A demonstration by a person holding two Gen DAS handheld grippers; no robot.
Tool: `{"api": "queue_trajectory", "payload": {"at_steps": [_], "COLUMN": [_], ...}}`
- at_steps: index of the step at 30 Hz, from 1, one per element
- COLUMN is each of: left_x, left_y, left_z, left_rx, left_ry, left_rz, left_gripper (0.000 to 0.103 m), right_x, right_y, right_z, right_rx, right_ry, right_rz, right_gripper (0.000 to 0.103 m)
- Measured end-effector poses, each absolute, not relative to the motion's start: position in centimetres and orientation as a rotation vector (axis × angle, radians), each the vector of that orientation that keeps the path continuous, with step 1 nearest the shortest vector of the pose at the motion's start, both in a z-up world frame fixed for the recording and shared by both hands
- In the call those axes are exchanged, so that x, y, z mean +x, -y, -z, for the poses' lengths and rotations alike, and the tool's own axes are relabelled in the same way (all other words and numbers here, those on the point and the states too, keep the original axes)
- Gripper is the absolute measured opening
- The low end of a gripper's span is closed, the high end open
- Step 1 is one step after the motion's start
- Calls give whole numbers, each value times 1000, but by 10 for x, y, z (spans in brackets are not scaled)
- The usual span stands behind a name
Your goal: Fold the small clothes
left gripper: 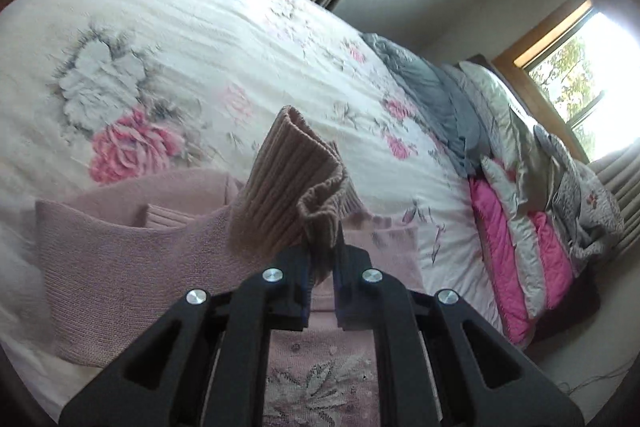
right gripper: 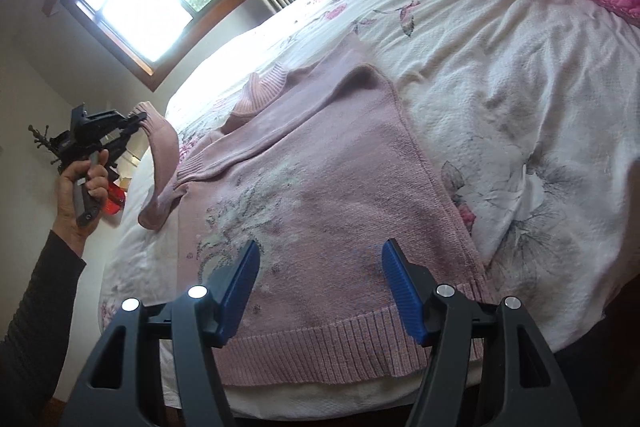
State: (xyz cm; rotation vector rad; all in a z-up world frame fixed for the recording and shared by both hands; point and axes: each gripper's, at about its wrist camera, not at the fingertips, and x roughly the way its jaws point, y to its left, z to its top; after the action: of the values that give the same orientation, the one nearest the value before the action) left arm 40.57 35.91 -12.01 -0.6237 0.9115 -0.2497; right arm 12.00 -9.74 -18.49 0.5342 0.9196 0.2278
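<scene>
While our left gripper (left gripper: 322, 263) clamped the raised sleeve cuff (left gripper: 296, 171), the pink sweater (right gripper: 320, 187) lay mostly flat, one sleeve folded across. Our right gripper (right gripper: 318, 287) hovered with jaws apart at six o'clock above the hem; we judged most folds remained.

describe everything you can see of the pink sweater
The pink sweater is a soft knit with a pale floral design on its front and ribbed hem and cuffs. It lies flat on the floral bedspread, one sleeve folded across the chest. The left claw is shut on the other sleeve's ribbed cuff, lifting it. The open right claw hovers over the hem.
</scene>
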Motion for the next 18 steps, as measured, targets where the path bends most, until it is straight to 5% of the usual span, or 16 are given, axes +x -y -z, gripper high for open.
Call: {"api": "queue_trajectory", "payload": {"at_steps": [6, 8, 11, 18], "left_x": [446, 449, 436, 349], "left_y": [-300, -283, -280, -315], "left_z": [200, 221, 227, 226], "left_rx": [-515, -475, -478, -697], "left_ry": [-1078, -1128, -1099, -984], "left_rz": [282, 306, 322, 364], "left_gripper": [8, 18, 70, 79], "right_x": [139, 149, 181, 337], "right_y": [105, 103, 103, 59], "right_z": [194, 195, 190, 204], "right_rx": [552, 550, 561, 760], "right_ry": [-942, -952, -966, -1103], "right_rz": [-217, -231, -288, -626], "right_gripper": [65, 65, 73, 71]}}
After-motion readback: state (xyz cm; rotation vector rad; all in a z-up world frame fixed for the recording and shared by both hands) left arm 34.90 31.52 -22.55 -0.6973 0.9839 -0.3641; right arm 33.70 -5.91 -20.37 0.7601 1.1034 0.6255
